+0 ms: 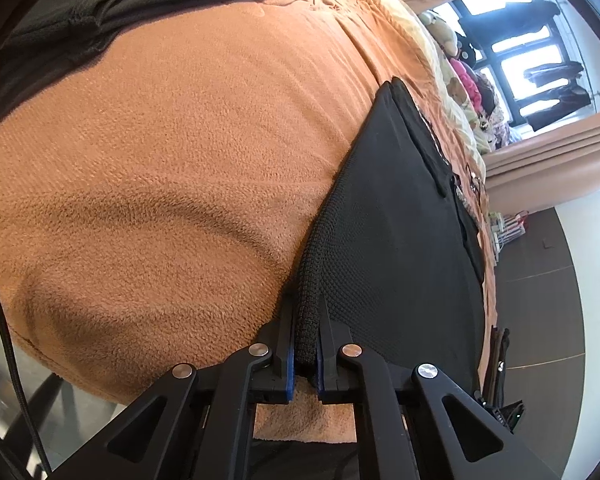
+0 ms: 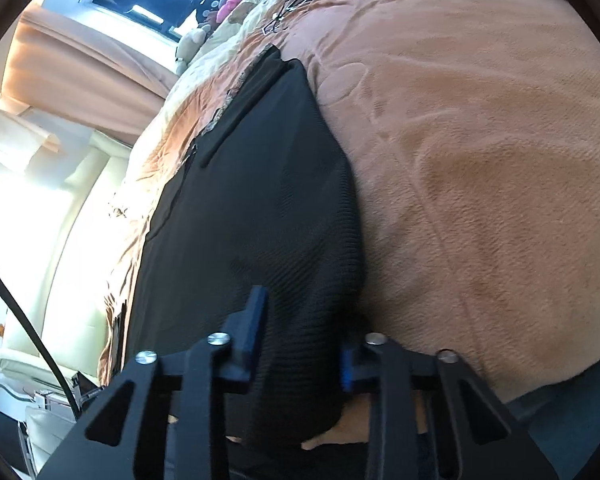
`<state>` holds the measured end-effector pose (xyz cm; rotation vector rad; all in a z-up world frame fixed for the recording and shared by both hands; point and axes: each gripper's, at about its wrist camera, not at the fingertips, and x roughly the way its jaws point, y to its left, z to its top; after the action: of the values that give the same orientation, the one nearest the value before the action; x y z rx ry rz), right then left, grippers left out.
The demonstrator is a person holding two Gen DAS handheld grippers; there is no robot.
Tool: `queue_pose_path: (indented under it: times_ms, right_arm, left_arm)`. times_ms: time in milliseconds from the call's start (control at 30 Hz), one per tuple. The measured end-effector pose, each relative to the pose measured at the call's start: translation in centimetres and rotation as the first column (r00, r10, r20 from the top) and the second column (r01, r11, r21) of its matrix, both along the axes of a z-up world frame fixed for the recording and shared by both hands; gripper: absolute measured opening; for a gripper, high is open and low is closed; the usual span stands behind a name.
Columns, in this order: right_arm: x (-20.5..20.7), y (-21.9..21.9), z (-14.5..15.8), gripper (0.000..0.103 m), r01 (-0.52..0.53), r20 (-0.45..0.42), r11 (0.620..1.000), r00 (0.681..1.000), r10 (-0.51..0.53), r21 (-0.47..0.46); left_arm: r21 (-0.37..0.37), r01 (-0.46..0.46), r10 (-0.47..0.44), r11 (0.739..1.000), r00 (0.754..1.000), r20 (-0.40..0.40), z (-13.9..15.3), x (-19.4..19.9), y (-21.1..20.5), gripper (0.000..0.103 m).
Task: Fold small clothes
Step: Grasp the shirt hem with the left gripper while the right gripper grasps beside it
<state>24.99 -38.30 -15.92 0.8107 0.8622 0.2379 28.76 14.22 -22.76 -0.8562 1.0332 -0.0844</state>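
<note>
A black knit garment (image 1: 400, 220) lies flat on the orange fleece blanket (image 1: 160, 160) of a bed. In the left wrist view my left gripper (image 1: 306, 312) is shut on the garment's thick near edge, which stands pinched between the blue pads. The right wrist view shows the same garment (image 2: 252, 184) stretching away from my right gripper (image 2: 304, 324). A bunched fold of its near edge fills the gap between the right fingers (image 2: 256, 312) and touches both pads. The right-hand fingertip is partly hidden by the cloth.
A second black garment (image 1: 100, 8) lies folded at the blanket's far left. Plush toys (image 1: 460, 60) and pale bedding sit at the head of the bed by a bright window (image 1: 512, 40). Dark floor tiles (image 1: 540, 280) run beside the bed. A cream padded seat (image 2: 80, 200) stands nearby.
</note>
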Motion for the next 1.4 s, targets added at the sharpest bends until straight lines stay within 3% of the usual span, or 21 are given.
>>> queue_pose_path:
  times_ms: [133, 300, 400, 433, 500, 600, 700, 867, 967, 1067, 1233, 1400]
  right_arm:
    - [-1.3, -0.5, 0.6, 0.007, -0.008, 0.016, 1.0, 1.0, 0.008, 0.002]
    - [-2.1, -2.1, 1.2, 0.006, 0.021, 0.033, 0.999, 0.999, -0.022, 0.029]
    - [-2.1, -3.0, 0.4, 0.008, 0.023, 0.005, 0.995, 1.0, -0.024, 0.093]
    - [-2.0, -3.1, 0.0, 0.009, 0.018, -0.007, 0.995, 1.0, -0.018, 0.099]
    - [-2.3, -3.3, -0.6, 0.027, 0.018, -0.032, 0.995, 0.999, -0.015, 0.095]
    - [-3.0, -3.4, -1.1, 0.044, 0.004, 0.005, 0.987, 1.0, -0.005, 0.159]
    - [-3.8, -3.6, -2.1, 0.046, 0.003, 0.023, 0.974, 1.0, -0.008, 0.226]
    - [-5.2, -3.8, -4.2, 0.046, -0.026, 0.05, 0.92, 0.999, 0.008, 0.39]
    - [-4.5, -2.8, -4.5, 0.046, -0.074, 0.058, 0.928, 0.997, 0.057, 0.366]
    - [-3.5, -2.6, -4.4, 0.046, -0.059, 0.071, 0.926, 0.997, 0.035, 0.372]
    - [-2.6, -3.1, -3.5, 0.046, 0.059, 0.067, 0.944, 0.994, -0.086, 0.326]
    - [-2.0, -2.5, -3.1, 0.045, 0.121, 0.057, 0.951, 0.988, -0.143, 0.284]
  left_arm:
    - [-0.017, -0.014, 0.014, 1.0, 1.0, -0.004, -0.1, 0.1, 0.1, 0.007]
    - [-0.029, -0.021, 0.021, 0.999, 1.0, -0.005, -0.2, 0.0, 0.4, 0.007]
    - [-0.031, -0.02, 0.02, 0.999, 1.0, -0.002, -0.2, -0.1, 0.5, 0.007]
    - [-0.026, -0.017, 0.017, 1.0, 1.0, -0.001, -0.1, -0.1, 0.5, 0.007]
    - [-0.017, -0.013, 0.013, 1.0, 1.0, -0.001, 0.0, -0.1, 0.5, 0.007]
    - [-0.01, -0.01, 0.01, 1.0, 1.0, -0.004, 0.1, 0.0, 0.3, 0.007]
    - [-0.007, -0.009, 0.009, 1.0, 1.0, -0.01, 0.2, 0.1, 0.1, 0.007]
    - [0.004, -0.007, 0.007, 1.0, 1.0, -0.014, 0.4, 0.3, -0.3, 0.007]
    - [0.009, -0.008, 0.009, 1.0, 1.0, -0.017, 0.4, 0.4, -0.5, 0.007]
    - [0.014, -0.012, 0.012, 1.0, 1.0, -0.02, 0.5, 0.5, -0.7, 0.007]
    - [0.017, -0.012, 0.013, 1.0, 1.0, -0.022, 0.6, 0.5, -0.8, 0.007]
    - [0.014, -0.025, 0.025, 1.0, 0.999, -0.026, 0.6, 0.6, -0.7, 0.007]
